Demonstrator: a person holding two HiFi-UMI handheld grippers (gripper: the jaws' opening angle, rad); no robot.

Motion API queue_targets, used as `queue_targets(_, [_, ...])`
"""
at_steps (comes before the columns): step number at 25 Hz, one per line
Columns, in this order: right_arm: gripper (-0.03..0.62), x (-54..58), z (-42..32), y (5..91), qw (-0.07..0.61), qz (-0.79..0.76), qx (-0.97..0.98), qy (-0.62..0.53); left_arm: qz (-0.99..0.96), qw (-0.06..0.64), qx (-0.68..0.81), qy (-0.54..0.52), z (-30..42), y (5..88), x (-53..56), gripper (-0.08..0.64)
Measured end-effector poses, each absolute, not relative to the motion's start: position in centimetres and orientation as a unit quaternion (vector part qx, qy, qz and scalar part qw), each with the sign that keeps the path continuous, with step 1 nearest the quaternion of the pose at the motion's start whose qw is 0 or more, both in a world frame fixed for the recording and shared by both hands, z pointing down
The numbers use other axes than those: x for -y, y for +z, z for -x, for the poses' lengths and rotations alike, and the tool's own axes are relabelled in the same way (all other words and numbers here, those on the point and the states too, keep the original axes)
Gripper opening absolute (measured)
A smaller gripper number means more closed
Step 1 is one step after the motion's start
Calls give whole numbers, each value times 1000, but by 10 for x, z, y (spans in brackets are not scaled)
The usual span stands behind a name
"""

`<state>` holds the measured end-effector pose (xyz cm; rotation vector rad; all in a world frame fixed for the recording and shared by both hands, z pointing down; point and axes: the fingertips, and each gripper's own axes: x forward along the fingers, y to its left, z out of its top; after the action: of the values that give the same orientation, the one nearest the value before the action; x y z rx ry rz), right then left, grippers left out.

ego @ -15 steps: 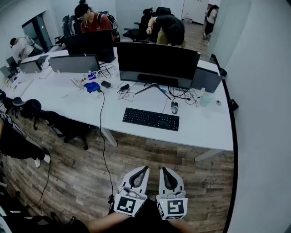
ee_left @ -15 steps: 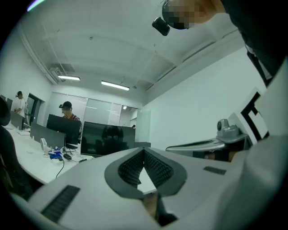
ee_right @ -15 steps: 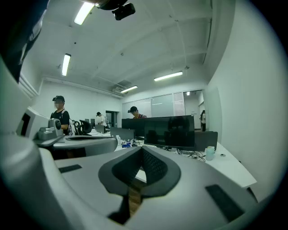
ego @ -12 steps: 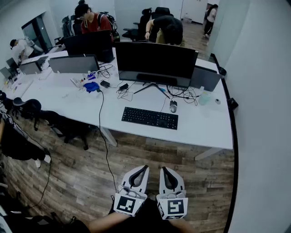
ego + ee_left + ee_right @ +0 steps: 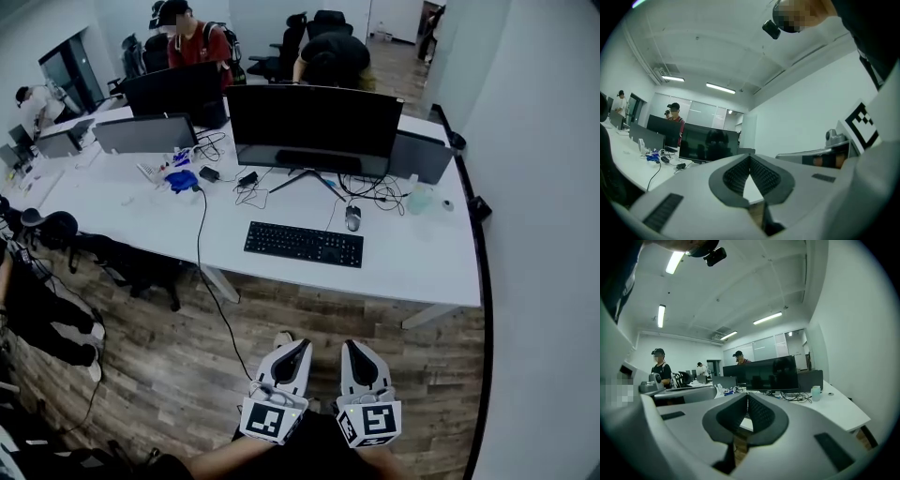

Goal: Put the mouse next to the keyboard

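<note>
Both grippers hung low over the wood floor (image 5: pixel 394 323), well short of the desk (image 5: pixel 422 272). The left gripper (image 5: pixel 298 346) had its jaws pressed together at the tips with nothing between them, and the right gripper (image 5: pixel 353 345) was the same. The mouse (image 5: pixel 352 218) sat behind the keyboard (image 5: pixel 304 245), off its right end, near the cables under the monitor (image 5: pixel 314 127). Bare desktop ran from the keyboard's right end to the desk's right edge by the wall (image 5: pixel 544 234).

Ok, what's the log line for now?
left tongs: shut, empty | right tongs: shut, empty | mouse: on desk beyond keyboard, untouched
</note>
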<state>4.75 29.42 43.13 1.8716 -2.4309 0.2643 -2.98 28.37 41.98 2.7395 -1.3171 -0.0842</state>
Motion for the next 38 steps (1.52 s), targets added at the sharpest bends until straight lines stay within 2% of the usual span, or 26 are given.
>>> queue_targets(4, [18,-264,-53,432,67,-611,787,48,-901,62,429,-28,21,426,-251,5])
queue_targets(16, [18,-97,-61,448,59,-625,771,108,-909,76,409,-39,8,430,-85,5])
queue_targets(23, [18,-15,-47,461,94,-633,760,113,-917,84,387,-41,17,437,3,5])
queue_targets(38, [20,82,-98,511,121,-684,700,162,-926,76,369,6,8,482,93,5])
